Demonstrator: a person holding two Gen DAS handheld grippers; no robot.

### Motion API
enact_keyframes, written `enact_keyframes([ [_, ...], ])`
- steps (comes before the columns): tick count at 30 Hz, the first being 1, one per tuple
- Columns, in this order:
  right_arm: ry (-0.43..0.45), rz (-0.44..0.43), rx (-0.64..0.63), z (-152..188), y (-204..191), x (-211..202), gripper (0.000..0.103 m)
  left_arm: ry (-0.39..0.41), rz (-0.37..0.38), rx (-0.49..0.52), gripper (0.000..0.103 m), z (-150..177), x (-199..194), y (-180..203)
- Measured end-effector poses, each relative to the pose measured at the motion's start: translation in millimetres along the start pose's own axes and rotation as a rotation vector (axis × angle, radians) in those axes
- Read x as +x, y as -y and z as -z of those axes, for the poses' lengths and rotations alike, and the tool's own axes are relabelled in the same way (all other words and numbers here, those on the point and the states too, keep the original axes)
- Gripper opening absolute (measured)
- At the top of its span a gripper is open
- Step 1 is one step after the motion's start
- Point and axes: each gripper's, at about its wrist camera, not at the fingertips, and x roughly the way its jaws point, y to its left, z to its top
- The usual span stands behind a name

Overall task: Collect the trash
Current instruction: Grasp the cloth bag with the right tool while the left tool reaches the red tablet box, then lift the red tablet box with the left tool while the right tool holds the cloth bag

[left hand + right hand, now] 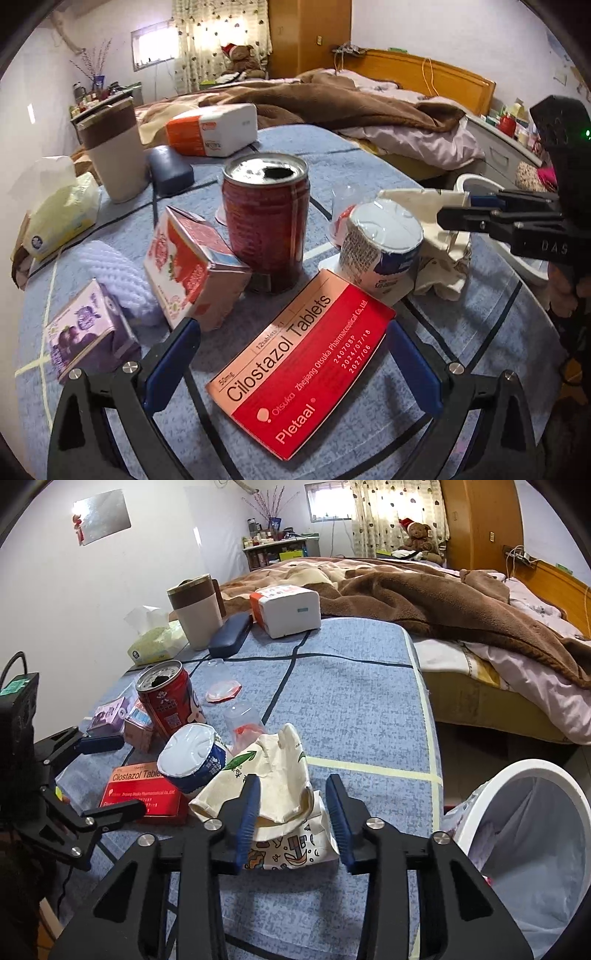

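Observation:
On the blue tablecloth (351, 701) lies a red tablet box (303, 365), flat between the open fingers of my left gripper (291, 328); the pads do not touch it. Behind it stand a red drink can (266, 221), a pink carton (188, 273), a purple carton (85, 332) and a foil-topped yogurt cup (380, 251). My right gripper (293, 779) is shut on a crumpled cream paper bag (280, 775) that rests on the table beside the yogurt cup (192, 757). The right gripper (458, 212) also shows from the side at the right edge.
A white bin (528, 842) with a plastic liner stands below the table's right edge. At the far end are a tissue pack (59, 218), a mug (114, 151), a dark case (170, 170) and a white-orange pack (210, 129). A bed (443, 590) lies beyond.

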Motion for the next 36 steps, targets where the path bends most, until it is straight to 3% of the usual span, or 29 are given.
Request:
enact_keyframes([
  [6,0.003,-0.019,0.008,0.5,1.0,1.4,0.009,-0.041,0.034,0.026,0.102,2.1,8.5,4.7],
  [17,0.014,-0.042,0.018,1.1,3.8,-0.1,0.009,-0.100,0.015,0.014,0.099,7.7,23.9,0.4],
  [25,0.025,-0.054,0.032,3.1,4.2,-1.0,0.008,-0.084,0.009,-0.030,0.076,9.3,16.6,-2.9],
  [36,0.052,-0.073,0.039,6.5,4.5,-8.0,0.006,-0.041,-0.037,-0.139,0.070,20.0,-1.8,-10.8],
])
